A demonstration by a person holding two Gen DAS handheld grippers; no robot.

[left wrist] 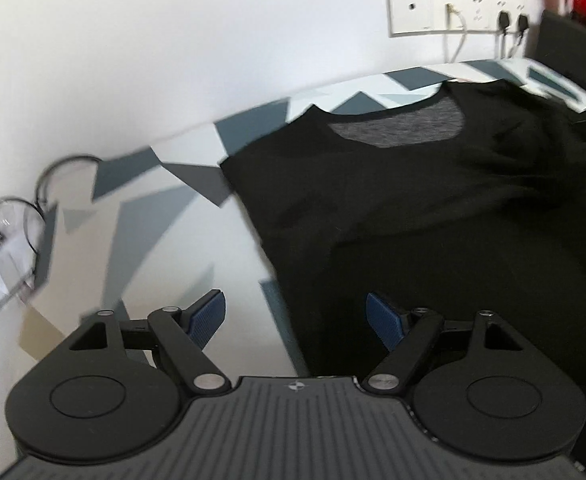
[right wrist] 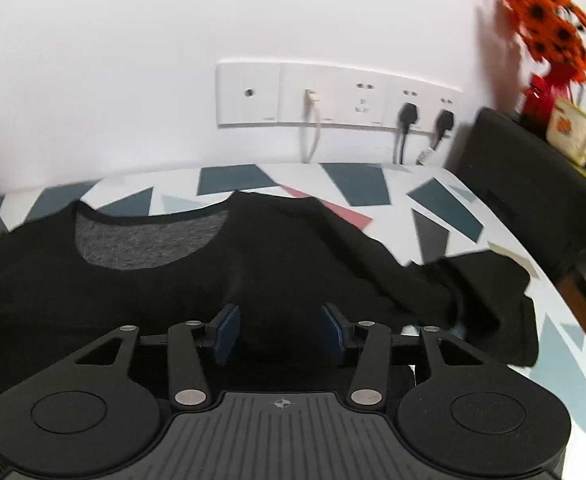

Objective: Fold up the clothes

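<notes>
Black T-shirt [right wrist: 197, 280] lies spread on a table covered with a geometric-patterned tablecloth [right wrist: 373, 184], white with grey-blue, grey and pink shapes. Its neckline faces the far edge by the wall, and the grey inside of the back shows through the neck opening [right wrist: 145, 240]. In the right wrist view one sleeve [right wrist: 489, 300] runs out toward the right-hand edge of the table and lies rumpled, its end turned over. In the left wrist view the shirt's left side edge [left wrist: 253, 216] crosses the cloth on a slant, with bare tablecloth beyond it.

The left gripper [left wrist: 295, 320] has its jaws spread wide and holds nothing; it sits above the shirt's side edge near the hem, one blue pad [left wrist: 209, 320] over the tablecloth and the other over the black fabric. The right gripper [right wrist: 279, 332] is also parted and empty, above the lower body of the shirt, both pads over black cloth. Whether either touches the fabric cannot be told.

On the wall behind the far edge is a row of white sockets [right wrist: 333, 96] with a white cable and two black plugs. Beyond the far right corner stand orange artificial flowers [right wrist: 549, 28] and a white mug [right wrist: 573, 132] on a dark surface.
</notes>
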